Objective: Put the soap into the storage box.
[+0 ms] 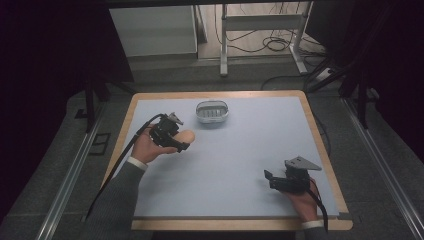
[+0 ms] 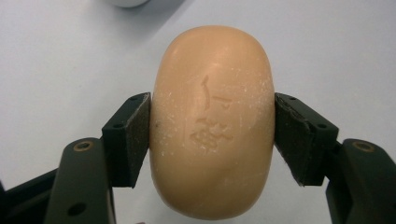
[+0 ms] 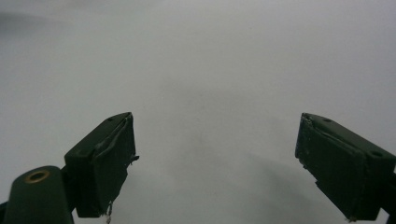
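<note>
The left gripper (image 1: 179,142) clamps its 2 jaws across the waist of the soap bar (image 2: 212,121), near-left of the soap dish (image 1: 212,112); smooth, rounded and stiff, it looks prone to slipping; the right gripper (image 3: 215,163) gapes wide, well apart.

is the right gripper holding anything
No: in the right gripper view the right gripper has its fingers spread wide apart with just bare table between them.
</note>
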`<state>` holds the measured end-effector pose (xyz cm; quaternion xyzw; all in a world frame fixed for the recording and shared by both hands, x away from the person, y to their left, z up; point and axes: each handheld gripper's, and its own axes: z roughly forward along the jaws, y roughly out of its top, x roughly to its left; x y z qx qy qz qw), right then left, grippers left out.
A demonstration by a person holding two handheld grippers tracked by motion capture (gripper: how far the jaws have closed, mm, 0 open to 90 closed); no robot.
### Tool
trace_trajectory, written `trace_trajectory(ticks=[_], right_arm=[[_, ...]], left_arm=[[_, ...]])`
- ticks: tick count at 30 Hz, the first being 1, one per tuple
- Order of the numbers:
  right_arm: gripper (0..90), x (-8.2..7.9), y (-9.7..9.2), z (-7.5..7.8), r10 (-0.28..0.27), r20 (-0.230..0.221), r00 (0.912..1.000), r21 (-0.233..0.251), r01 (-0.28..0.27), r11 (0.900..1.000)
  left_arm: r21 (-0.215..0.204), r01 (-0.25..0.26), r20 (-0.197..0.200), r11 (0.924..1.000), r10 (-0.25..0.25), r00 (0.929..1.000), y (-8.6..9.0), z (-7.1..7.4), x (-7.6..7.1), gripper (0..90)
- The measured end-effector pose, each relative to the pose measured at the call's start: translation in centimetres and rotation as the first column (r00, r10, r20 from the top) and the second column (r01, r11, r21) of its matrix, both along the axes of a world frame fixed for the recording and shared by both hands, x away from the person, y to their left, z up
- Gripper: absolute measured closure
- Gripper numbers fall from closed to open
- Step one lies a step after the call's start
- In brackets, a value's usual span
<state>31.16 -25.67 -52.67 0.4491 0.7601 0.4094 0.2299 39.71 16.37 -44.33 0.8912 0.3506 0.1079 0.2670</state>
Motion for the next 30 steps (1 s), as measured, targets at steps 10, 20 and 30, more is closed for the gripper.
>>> trace_trajectory(ticks=[10,20,30], right_arm=[[12.2,0.0,0.0,0.0,0.001,0.0,1.0,-0.003,-0.001,1.0],[12.2,0.0,0.0,-0.1,0.001,-0.004,1.0,-0.003,-0.001,1.0],[12.2,0.1,0.0,-0.1,0.001,-0.007,1.0,-0.004,-0.001,1.0]], left_arm=[[0.007,-0.005,0.004,1.0,0.005,1.0,-0.5,0.2,1.0,32.6],[0.008,-0.008,0.003,0.9999,0.008,1.0,-0.7,0.4,2.0,32.6],[-0.002,-0.005,0.008,1.0,0.005,1.0,-1.5,0.7,3.0,32.6]])
